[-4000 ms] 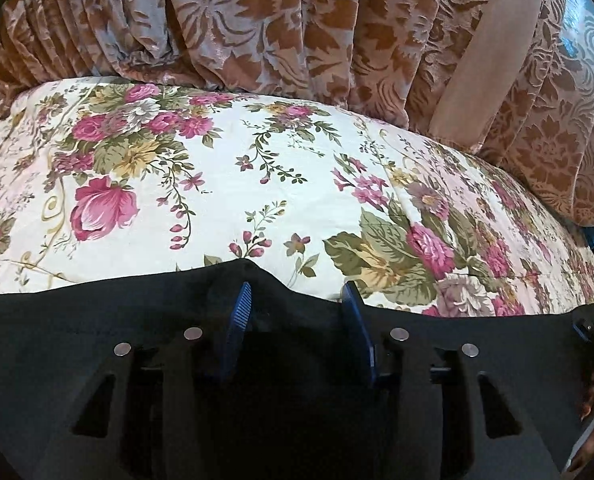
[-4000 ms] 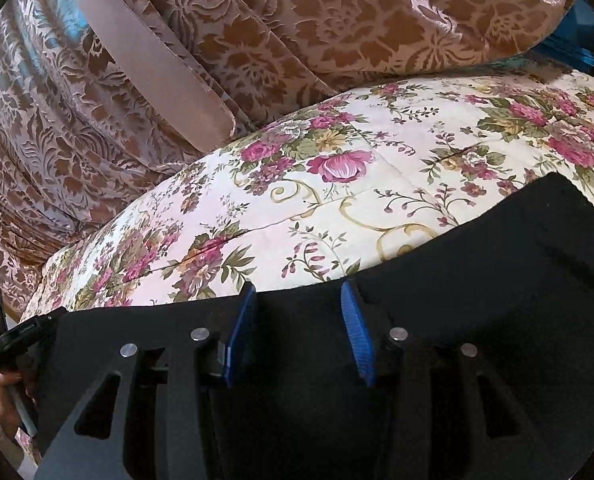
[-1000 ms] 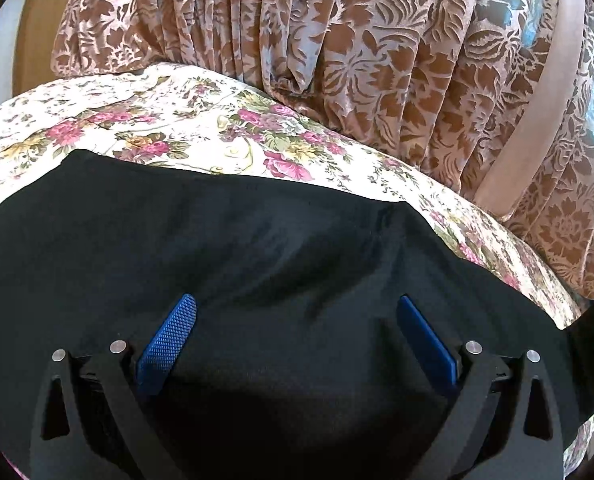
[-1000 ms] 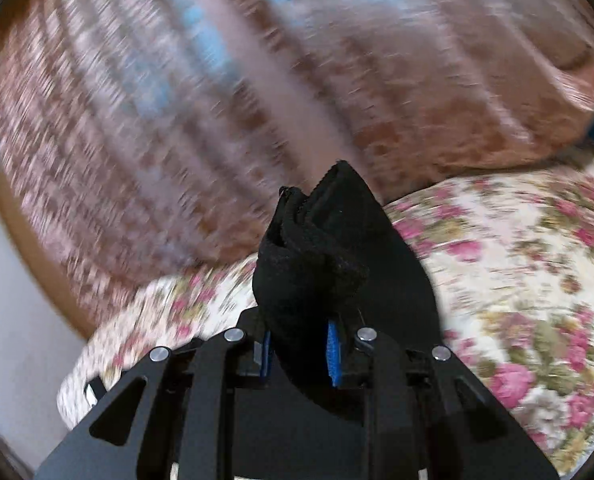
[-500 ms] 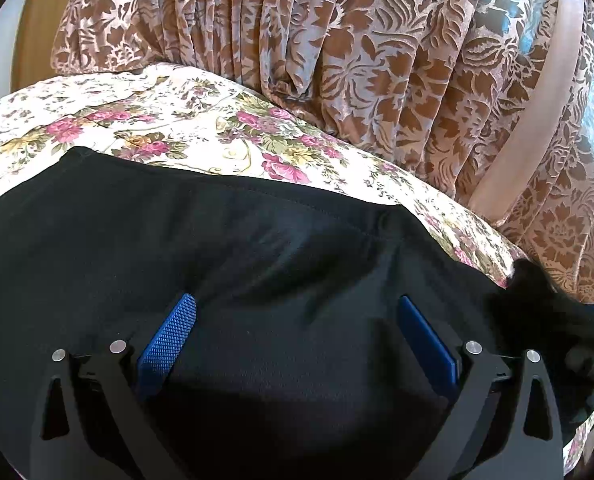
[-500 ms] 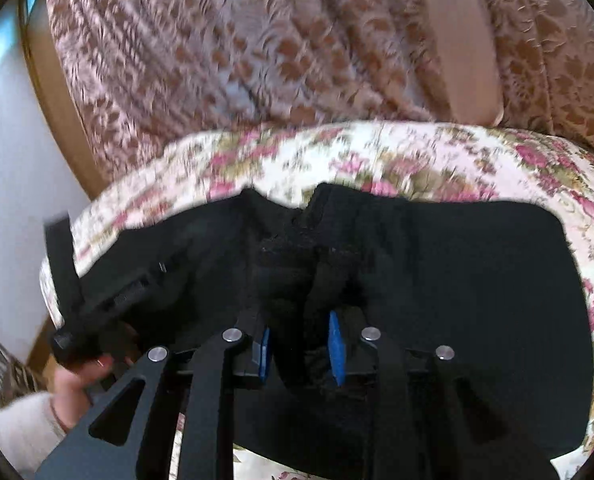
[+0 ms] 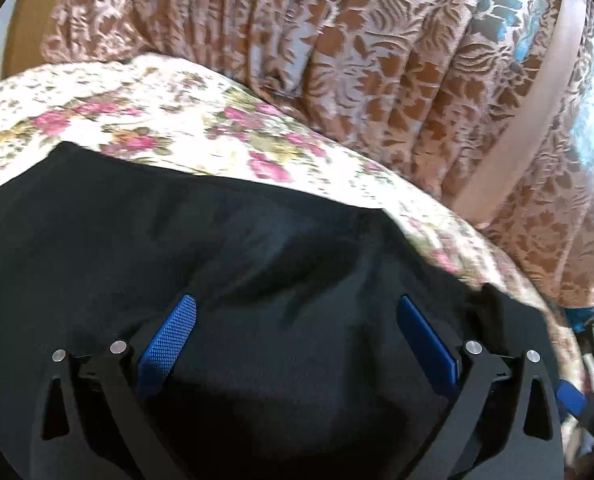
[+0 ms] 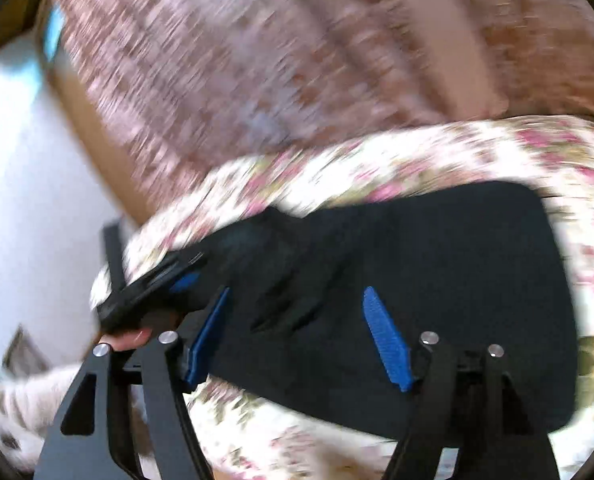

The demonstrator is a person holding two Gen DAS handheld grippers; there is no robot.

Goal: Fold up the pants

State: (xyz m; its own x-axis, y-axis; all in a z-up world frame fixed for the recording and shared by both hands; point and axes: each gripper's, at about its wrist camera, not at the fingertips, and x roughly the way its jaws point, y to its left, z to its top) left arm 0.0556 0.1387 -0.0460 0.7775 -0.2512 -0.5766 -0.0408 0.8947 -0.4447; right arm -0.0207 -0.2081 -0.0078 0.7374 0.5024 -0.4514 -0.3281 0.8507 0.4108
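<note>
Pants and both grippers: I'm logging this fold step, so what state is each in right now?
Pants: black, lying folded on the floral bedspread, nothing gripping them.
Left gripper: open, fingers spread over the pants.
Right gripper: opening, fingers apart, no cloth pinched between them.
Curtain: hanging closed behind the bed.
</note>
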